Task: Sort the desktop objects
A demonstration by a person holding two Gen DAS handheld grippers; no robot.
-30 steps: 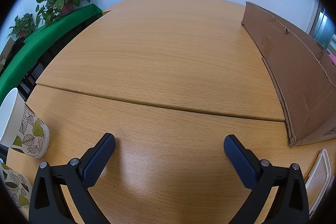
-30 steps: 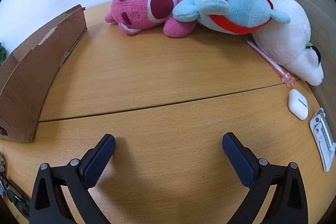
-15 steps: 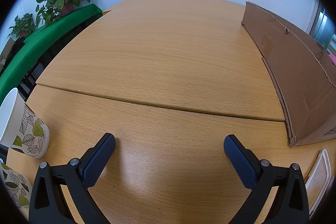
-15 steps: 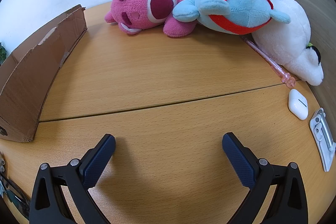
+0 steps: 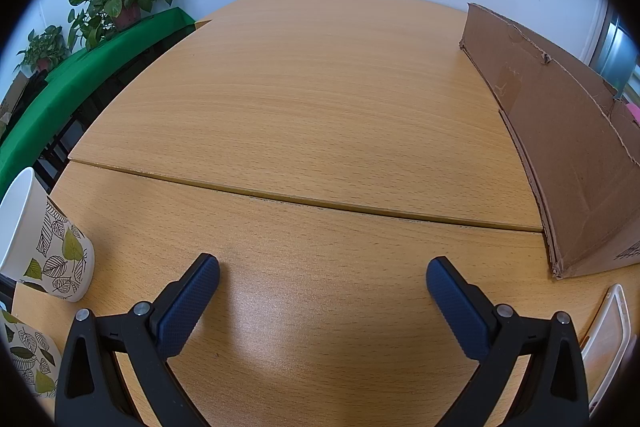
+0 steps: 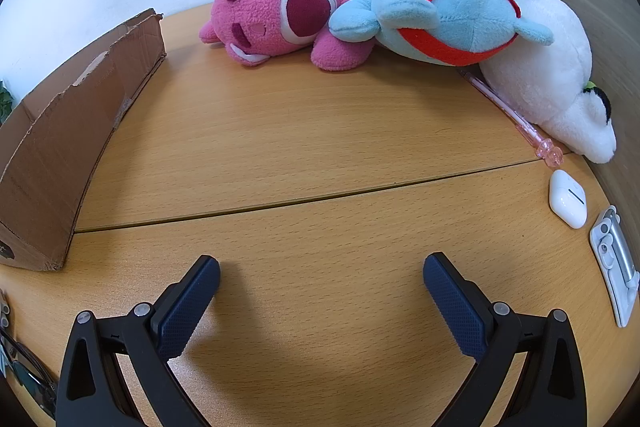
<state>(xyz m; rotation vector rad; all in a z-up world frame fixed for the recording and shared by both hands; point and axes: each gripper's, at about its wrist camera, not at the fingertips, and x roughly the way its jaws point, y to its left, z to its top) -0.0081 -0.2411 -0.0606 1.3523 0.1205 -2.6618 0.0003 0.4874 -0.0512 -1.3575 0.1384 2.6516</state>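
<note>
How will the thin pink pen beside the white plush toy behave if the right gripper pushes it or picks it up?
The pink pen looks slender and round, so it may roll when pushed. Its clear plastic looks smooth, so it might slip between the fingers. It lies against the white plush toy, which probably crowds a grasp from that side.

the counter [image 5: 312, 115] is pale wood-look laminate, smooth with a fine grain and a soft sheen just ahead of the left hand-held gripper [image 5: 323, 277]. its fingers [image 5: 188, 307] carry dark blue pads with a fine knurled, matt texture on black matt plastic arms. to its right stands a cardboard box [image 5: 568, 155], brown, matt, with torn rough edges. to its left a paper cup [image 5: 60, 259] is printed with leaves, slightly glossy. ahead of the right hand-held gripper [image 6: 321, 273] lie a pink plush toy [image 6: 276, 15] and a blue plush toy [image 6: 448, 15], both fuzzy cloth. to its right, a white earbud case [image 6: 568, 199] is smooth glossy plastic.
</note>
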